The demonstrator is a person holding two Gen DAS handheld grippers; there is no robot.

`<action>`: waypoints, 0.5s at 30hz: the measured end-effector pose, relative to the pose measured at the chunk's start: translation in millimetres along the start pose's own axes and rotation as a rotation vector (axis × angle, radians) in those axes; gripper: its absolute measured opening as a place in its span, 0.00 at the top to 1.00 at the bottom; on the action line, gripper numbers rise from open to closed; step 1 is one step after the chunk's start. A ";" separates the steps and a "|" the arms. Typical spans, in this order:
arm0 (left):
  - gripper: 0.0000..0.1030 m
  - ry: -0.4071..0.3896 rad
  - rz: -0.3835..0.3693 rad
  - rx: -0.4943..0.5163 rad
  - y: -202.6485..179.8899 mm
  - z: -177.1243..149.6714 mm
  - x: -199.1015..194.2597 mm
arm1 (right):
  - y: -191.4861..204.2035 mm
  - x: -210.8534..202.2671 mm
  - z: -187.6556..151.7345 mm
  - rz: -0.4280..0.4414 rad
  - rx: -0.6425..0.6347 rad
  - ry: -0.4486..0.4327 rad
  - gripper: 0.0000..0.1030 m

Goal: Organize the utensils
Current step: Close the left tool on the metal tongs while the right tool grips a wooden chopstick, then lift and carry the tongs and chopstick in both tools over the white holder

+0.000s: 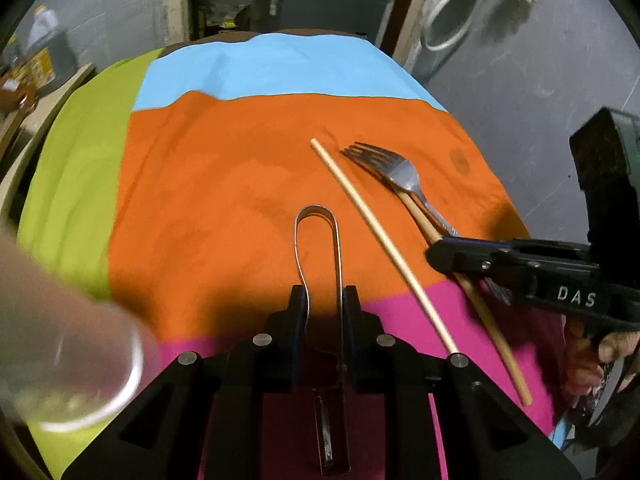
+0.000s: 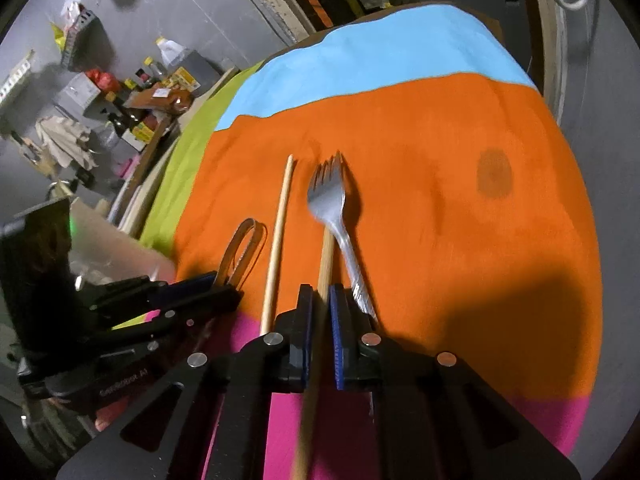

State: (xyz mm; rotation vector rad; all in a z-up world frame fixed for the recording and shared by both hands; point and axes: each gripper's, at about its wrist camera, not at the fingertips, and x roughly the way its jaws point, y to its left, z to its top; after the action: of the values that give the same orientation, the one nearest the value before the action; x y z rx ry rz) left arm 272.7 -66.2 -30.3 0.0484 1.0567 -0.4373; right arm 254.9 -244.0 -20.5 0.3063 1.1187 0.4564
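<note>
Left hand-held gripper (image 1: 324, 300) is squeezing metal tongs (image 1: 320, 248), tips cut off below. Right hand-held gripper (image 2: 320, 300) is clamping a chopstick (image 2: 325, 256) beside the fork (image 2: 334, 208); glass (image 1: 80, 360) left of tongs is blurred, prob. empty.

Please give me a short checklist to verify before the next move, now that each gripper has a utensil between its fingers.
1. Right gripper shut on a chopstick: ok.
2. Left gripper grips the metal tongs: ok.
3. Fork free of the right fingers: cannot tell, its handle lies right beside them.
4. Second chopstick lies loose on the cloth: ok.
5. Glass near the left gripper clear of its path: cannot tell.
</note>
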 end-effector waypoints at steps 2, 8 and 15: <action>0.86 -0.034 -0.014 -0.017 3.7 -12.2 -13.1 | 3.4 -4.6 -7.7 0.013 -0.006 -0.007 0.95; 0.86 -0.170 -0.026 -0.031 -0.8 -40.5 -46.4 | 17.2 -21.2 -31.2 0.054 -0.023 -0.078 0.95; 0.86 -0.415 0.011 -0.061 -5.5 -52.1 -89.1 | 52.4 -56.1 -53.6 0.013 -0.127 -0.389 0.95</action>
State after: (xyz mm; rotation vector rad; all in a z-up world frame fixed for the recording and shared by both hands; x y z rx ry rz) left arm 190.4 -29.5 20.3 -0.0880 0.6606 -0.3837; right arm 175.6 -226.0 25.8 0.2762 0.7061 0.4543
